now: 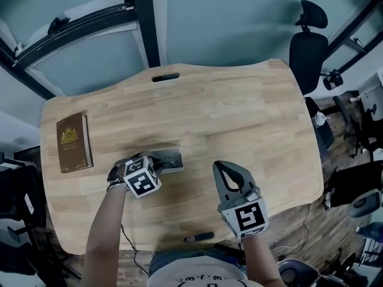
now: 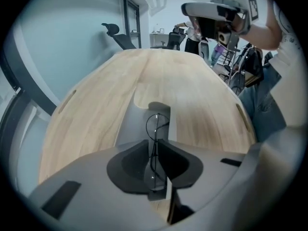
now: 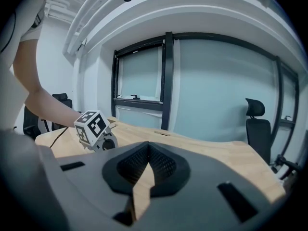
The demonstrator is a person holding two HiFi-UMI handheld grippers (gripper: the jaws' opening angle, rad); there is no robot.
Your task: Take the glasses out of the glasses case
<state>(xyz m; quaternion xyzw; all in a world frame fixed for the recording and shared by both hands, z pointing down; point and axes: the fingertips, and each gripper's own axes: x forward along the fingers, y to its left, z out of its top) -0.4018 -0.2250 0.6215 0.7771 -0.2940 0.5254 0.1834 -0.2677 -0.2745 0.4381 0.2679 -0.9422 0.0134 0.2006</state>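
Lying in the open grey case (image 2: pixel 131 121), the glasses (image 2: pixel 153 128) stand on edge. Their long axis runs along the case, straight away from the left tongs (image 2: pixel 150 146). Those tongs point steeply down into the near end of the case and are narrowed to a slim gap, with the pads against the thin wire frame on either side. The case lies flat near the middle of the worktop (image 1: pixel 239 112). The right tongs (image 3: pixel 148 147) hang apart to the right, tips together and empty.
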